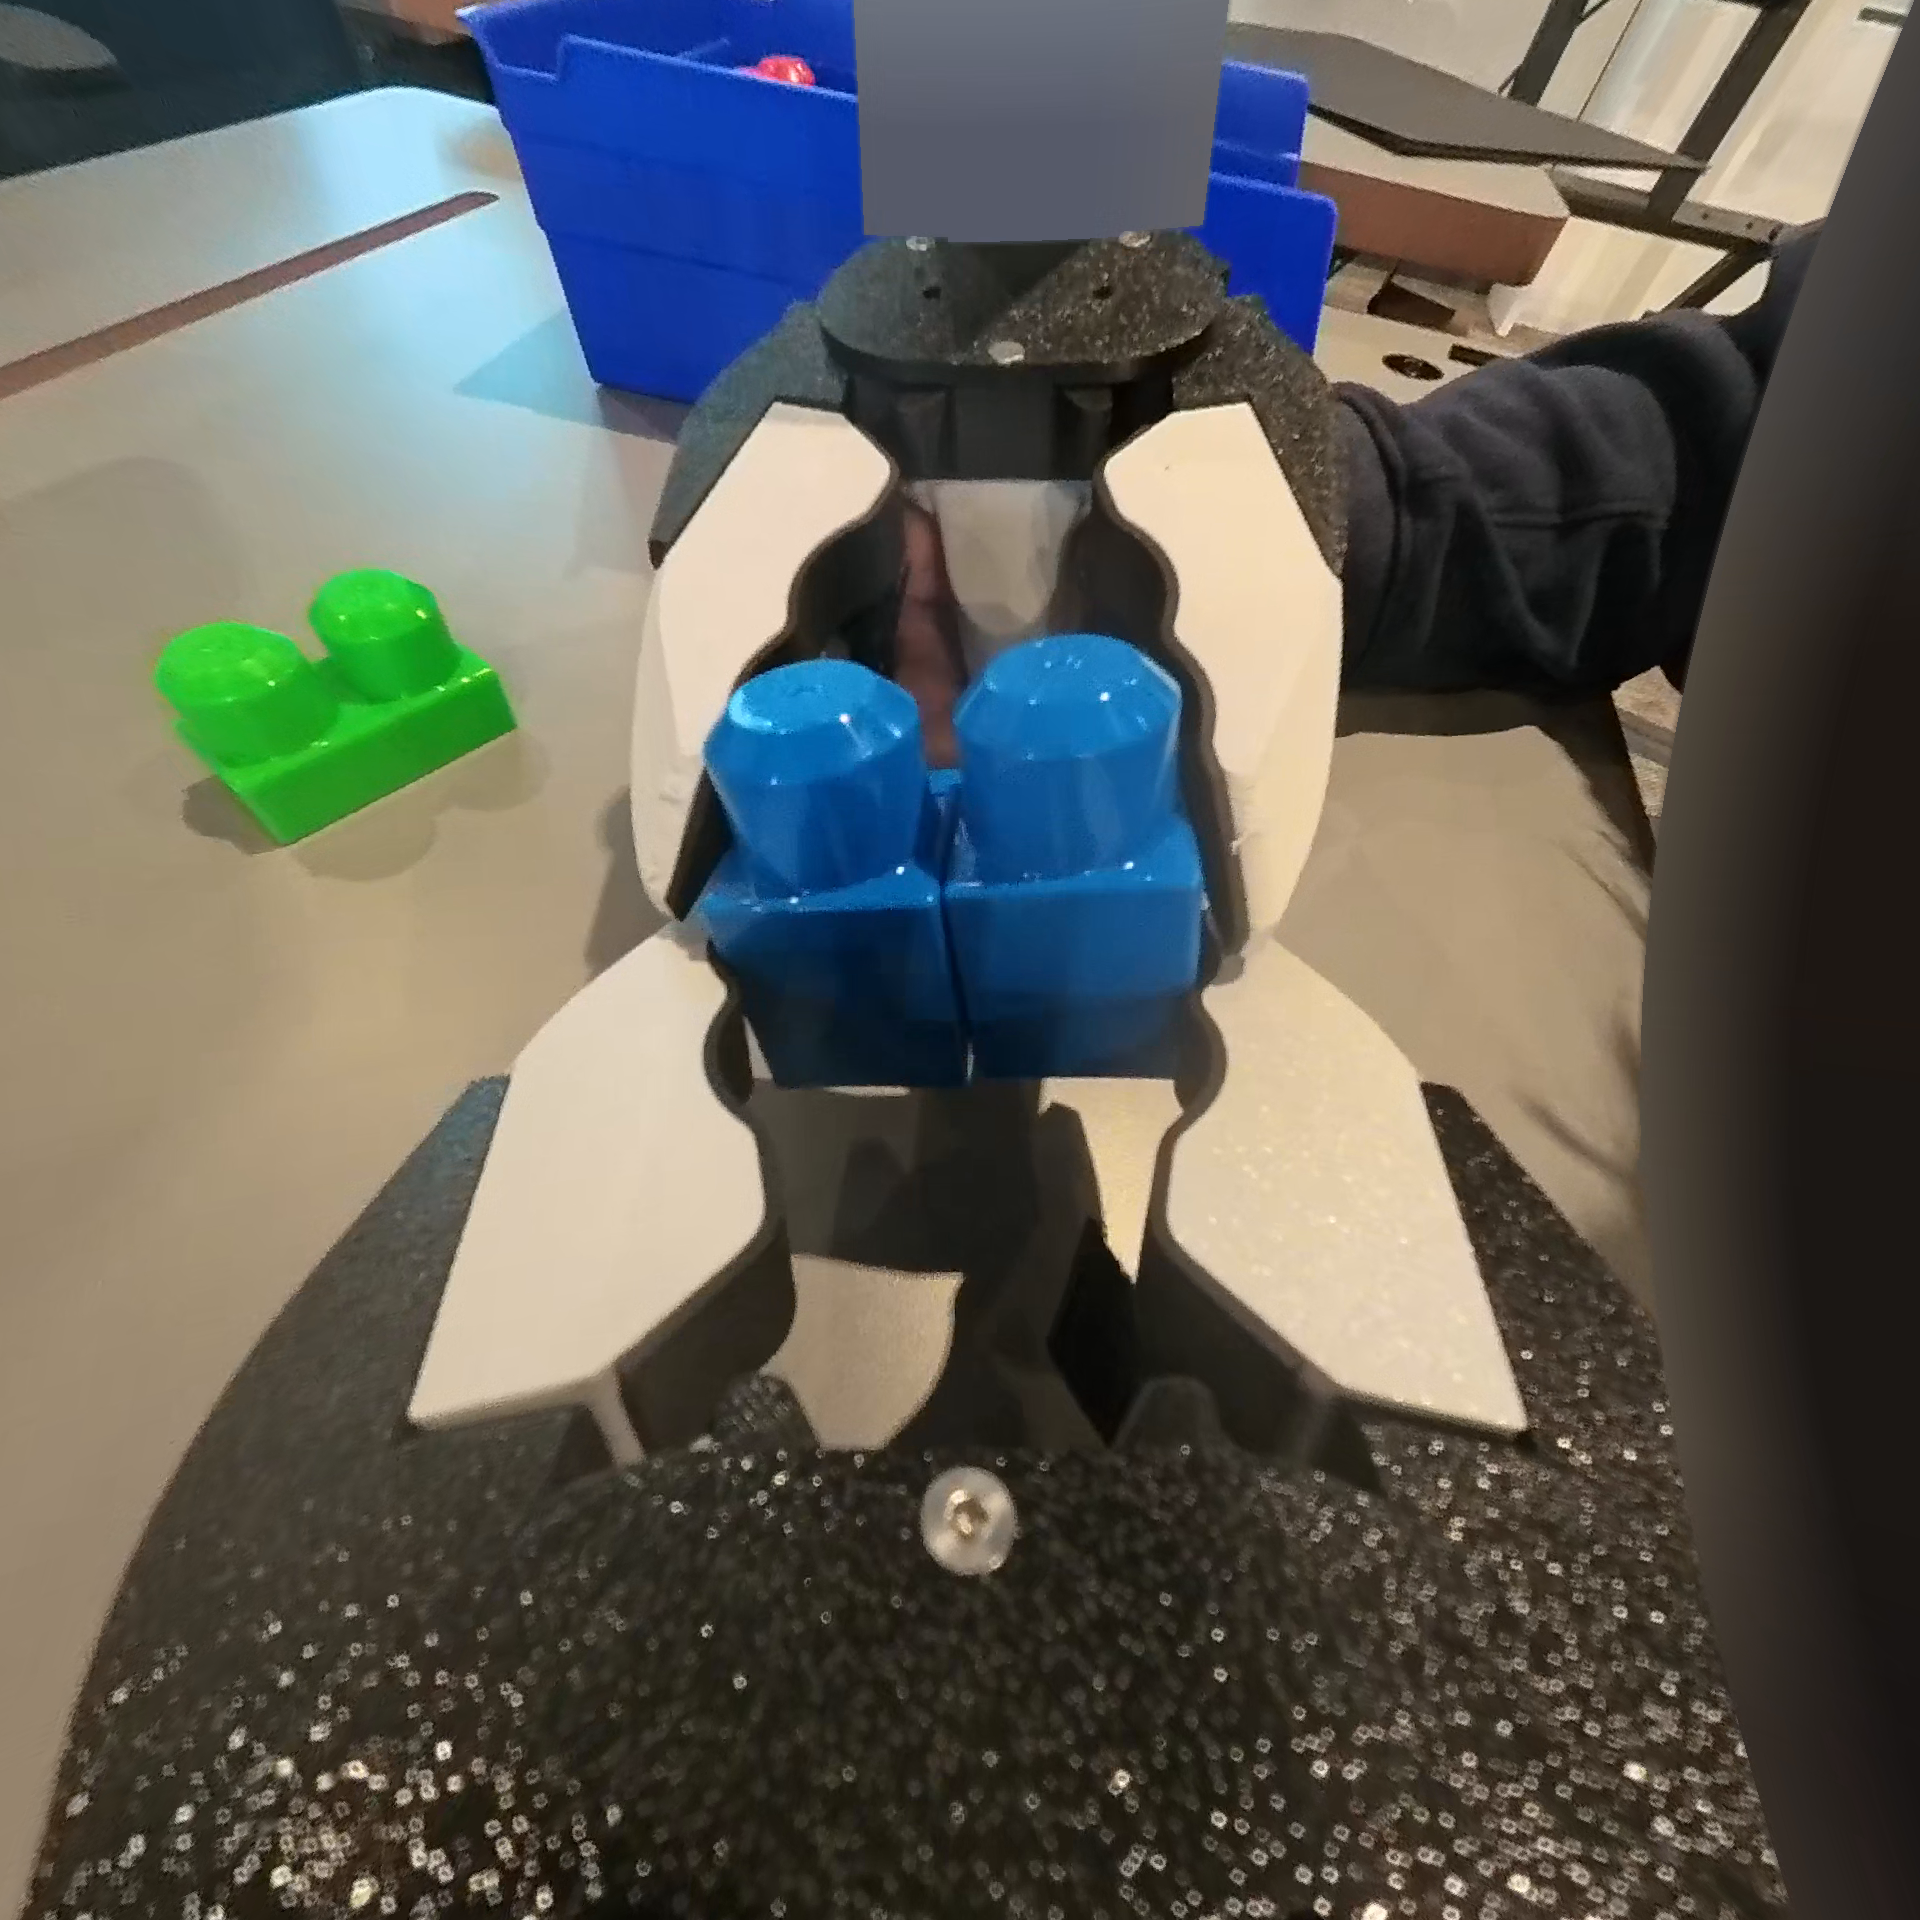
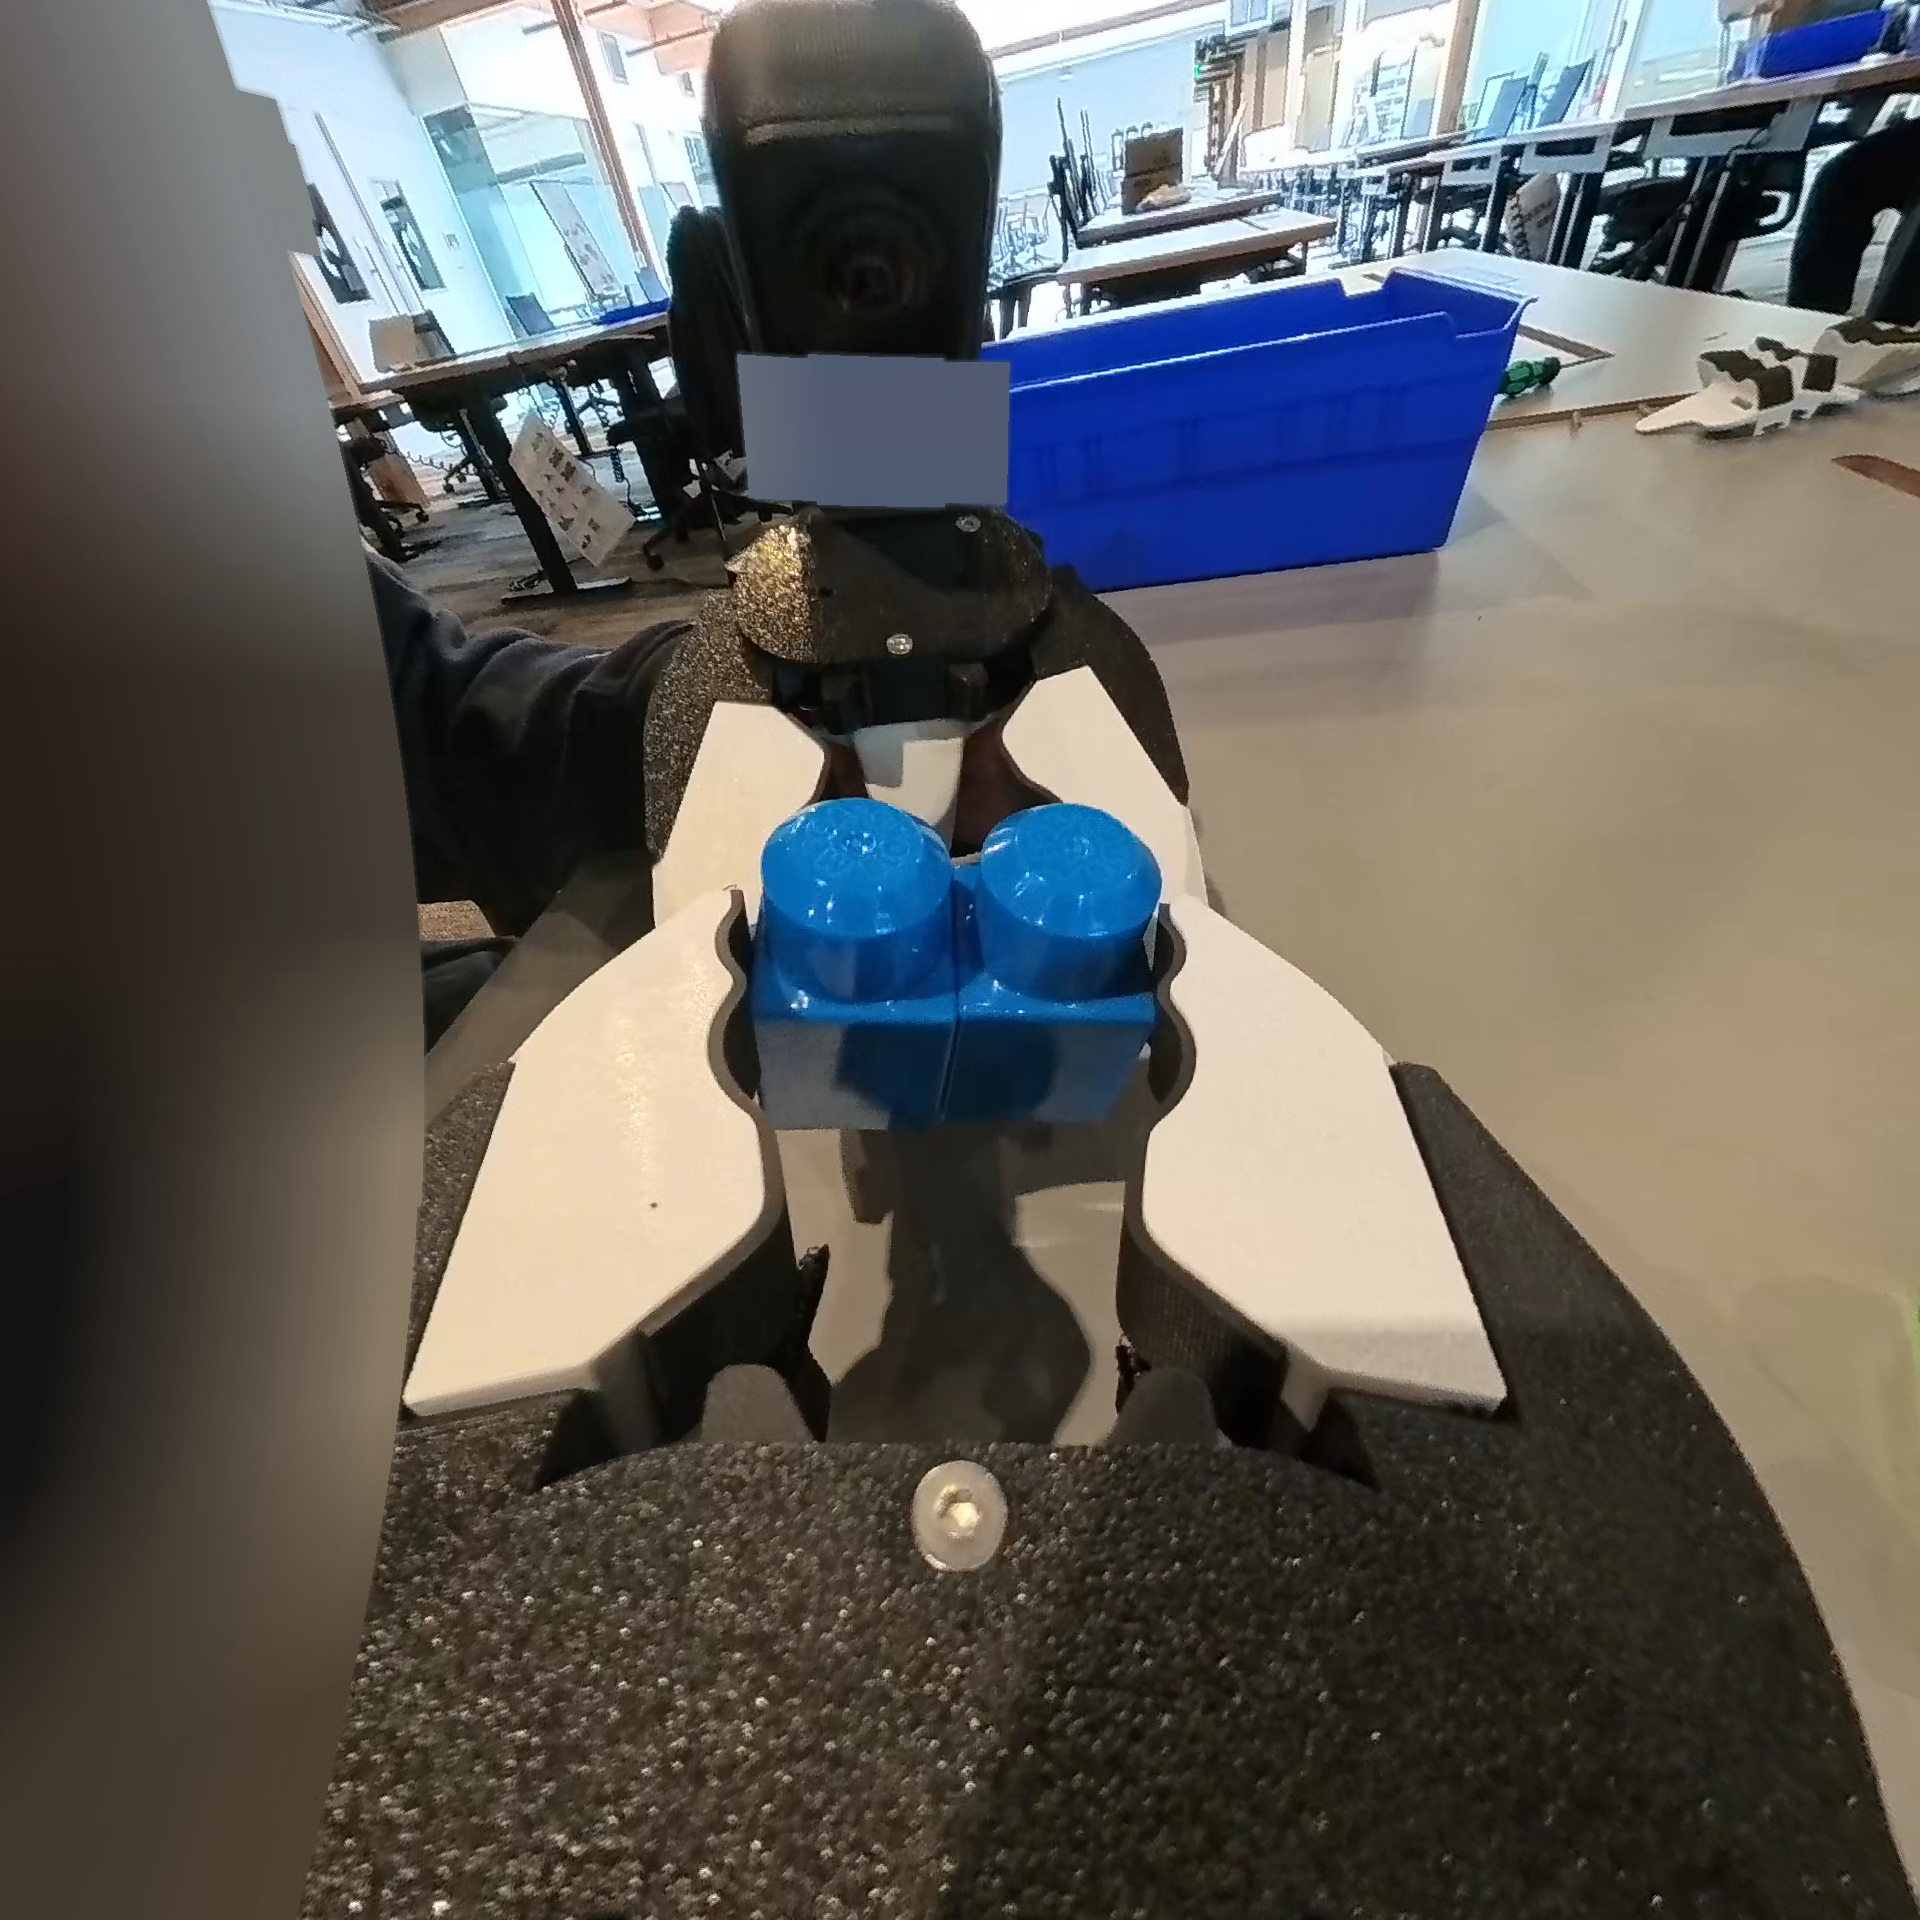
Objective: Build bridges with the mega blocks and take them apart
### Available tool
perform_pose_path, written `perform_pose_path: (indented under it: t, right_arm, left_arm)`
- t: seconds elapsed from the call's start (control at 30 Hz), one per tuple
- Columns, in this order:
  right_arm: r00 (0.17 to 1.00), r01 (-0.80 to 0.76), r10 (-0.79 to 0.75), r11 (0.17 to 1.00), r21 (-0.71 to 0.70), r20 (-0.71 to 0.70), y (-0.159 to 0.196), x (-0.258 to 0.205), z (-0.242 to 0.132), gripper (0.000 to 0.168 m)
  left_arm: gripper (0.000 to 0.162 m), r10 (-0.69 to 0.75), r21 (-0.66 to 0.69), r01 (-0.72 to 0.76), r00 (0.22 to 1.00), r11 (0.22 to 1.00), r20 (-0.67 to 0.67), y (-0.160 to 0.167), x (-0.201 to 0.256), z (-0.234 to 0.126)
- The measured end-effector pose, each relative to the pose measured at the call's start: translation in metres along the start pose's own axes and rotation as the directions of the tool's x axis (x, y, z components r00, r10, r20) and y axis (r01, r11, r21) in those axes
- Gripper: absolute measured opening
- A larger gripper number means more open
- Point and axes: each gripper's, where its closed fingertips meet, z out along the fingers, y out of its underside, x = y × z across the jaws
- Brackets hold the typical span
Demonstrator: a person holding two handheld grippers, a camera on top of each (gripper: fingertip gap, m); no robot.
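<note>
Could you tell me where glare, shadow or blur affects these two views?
Left wrist view: sharp highlights on the green block and blue blocks; the right edge is a dark blur. Right wrist view: bright windows behind, a shadow across the blue blocks' front, a dark blur along the left edge.

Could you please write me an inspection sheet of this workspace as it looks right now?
Surface: smooth grey table, dark strip inset.
Job's things: two glossy blue single-stud plastic blocks pressed side by side; green two-stud plastic block lying apart on the table.
Clutter: blue plastic bin; white-and-black gripper parts at the far edge.
Grippers: left gripper and right gripper face each other, both shut on the blue pair.
Cables: nothing seen.
Surroundings: desks and office chairs behind.
</note>
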Motion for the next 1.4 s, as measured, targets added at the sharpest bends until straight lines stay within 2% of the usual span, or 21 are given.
perform_pose_path:
  t: [0.8, 1.07, 1.13, 1.23, 1.33, 1.4]
  right_arm:
    - [0.999, 0.045, -0.045, 0.999, 0.027, 0.002, -0.004, -0.004, -0.003, 0.074]
    - [0.998, 0.054, -0.049, 0.986, 0.157, -0.039, -0.019, -0.001, -0.017, 0.089]
    - [0.991, 0.103, -0.079, 0.967, 0.235, -0.110, -0.028, 0.003, -0.028, 0.087]
    - [0.943, 0.196, -0.096, 0.934, 0.299, -0.319, -0.039, 0.022, -0.053, 0.078]
    - [0.842, 0.232, -0.095, 0.953, 0.197, -0.531, -0.035, 0.052, -0.072, 0.071]
    - [0.747, 0.197, -0.088, 0.976, 0.093, -0.659, -0.028, 0.076, -0.085, 0.066]
  left_arm:
    - [0.077, 0.032, 0.037, -0.032, 0.999, 0.999, 0.002, -0.005, 0.005, 0.000]
    - [0.077, 0.019, 0.060, -0.019, 1.000, 0.998, 0.004, -0.007, 0.004, -0.003]
    - [0.077, 0.022, 0.071, -0.024, 0.999, 0.997, 0.023, -0.008, 0.000, -0.006]
    - [0.077, 0.022, 0.100, -0.027, 0.998, 0.995, 0.059, -0.010, -0.007, -0.013]
    - [0.077, 0.022, 0.133, -0.038, 0.993, 0.990, 0.115, -0.013, -0.019, -0.022]
    - [0.077, 0.041, 0.147, -0.066, 0.985, 0.987, 0.167, -0.017, -0.028, -0.029]
